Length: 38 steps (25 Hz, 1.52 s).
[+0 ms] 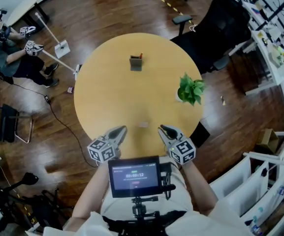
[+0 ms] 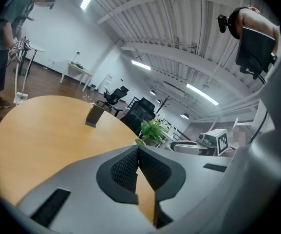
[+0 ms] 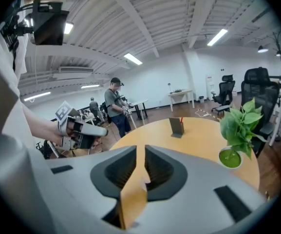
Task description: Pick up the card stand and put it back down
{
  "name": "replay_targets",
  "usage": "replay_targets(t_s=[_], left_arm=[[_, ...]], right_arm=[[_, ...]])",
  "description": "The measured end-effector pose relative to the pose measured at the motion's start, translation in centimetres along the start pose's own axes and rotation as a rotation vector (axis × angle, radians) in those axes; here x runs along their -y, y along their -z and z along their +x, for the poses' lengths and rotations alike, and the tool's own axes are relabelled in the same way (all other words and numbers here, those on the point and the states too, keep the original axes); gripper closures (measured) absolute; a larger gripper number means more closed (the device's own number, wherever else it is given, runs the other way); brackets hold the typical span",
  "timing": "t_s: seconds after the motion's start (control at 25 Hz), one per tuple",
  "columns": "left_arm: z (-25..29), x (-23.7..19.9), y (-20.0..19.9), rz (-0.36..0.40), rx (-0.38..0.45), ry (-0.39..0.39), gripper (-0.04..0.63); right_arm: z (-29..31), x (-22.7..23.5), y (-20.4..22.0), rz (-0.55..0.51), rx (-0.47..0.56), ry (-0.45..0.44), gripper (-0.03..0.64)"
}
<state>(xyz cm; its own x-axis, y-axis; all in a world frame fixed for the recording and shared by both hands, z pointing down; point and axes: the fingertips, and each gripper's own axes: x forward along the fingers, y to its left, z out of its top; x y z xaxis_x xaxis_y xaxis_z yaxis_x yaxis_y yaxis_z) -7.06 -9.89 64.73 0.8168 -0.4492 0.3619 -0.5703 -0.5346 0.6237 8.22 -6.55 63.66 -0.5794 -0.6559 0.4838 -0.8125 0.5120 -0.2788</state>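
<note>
The card stand [image 1: 136,63] is a small grey holder with a red-tipped item in it, upright on the far half of the round yellow table [image 1: 107,92]. It also shows far off in both gripper views, card stand [image 2: 94,115] and card stand [image 3: 177,126]. My left gripper [image 1: 122,129] hovers over the table's near edge, its pads [image 2: 130,167] meeting at the tips with nothing between them. Beside it, my right gripper [image 1: 162,128] has a narrow gap between its pads [image 3: 156,167], and the gap is empty. Both are well short of the stand.
A potted green plant [image 1: 190,90] stands near the table's right edge, right of the line to the stand. A black office chair [image 1: 225,23] sits behind the table. Another person [image 1: 4,48] with grippers stands at the far left. A small screen [image 1: 134,176] is mounted at my chest.
</note>
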Motion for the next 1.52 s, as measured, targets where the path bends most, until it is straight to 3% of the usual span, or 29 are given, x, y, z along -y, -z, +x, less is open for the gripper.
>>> replay_targets(t_s=[0.32,0.84,1.12,1.52], left_arm=[[-1.2,-0.8,1.1,-0.038,0.014,-0.092,0.595],[-2.0,-1.8,1.3,-0.079,0.06,-0.197,0.595],[-2.9,-1.5,0.0,-0.034,0.103,-0.268,0.594],[-4.7,-1.7,-0.1,-0.039,0.133,-0.308,0.569]], right_arm=[[4.1,1.4,3.5,-0.068,-0.116,-0.11,0.522],[12.0,3.5,13.1,-0.148,-0.346,-0.257,0.471],[14.6,4.5,18.0,-0.195,-0.475,-0.298,0.472],[16.8,3.8,22.0,-0.216,-0.589,-0.343,0.472]])
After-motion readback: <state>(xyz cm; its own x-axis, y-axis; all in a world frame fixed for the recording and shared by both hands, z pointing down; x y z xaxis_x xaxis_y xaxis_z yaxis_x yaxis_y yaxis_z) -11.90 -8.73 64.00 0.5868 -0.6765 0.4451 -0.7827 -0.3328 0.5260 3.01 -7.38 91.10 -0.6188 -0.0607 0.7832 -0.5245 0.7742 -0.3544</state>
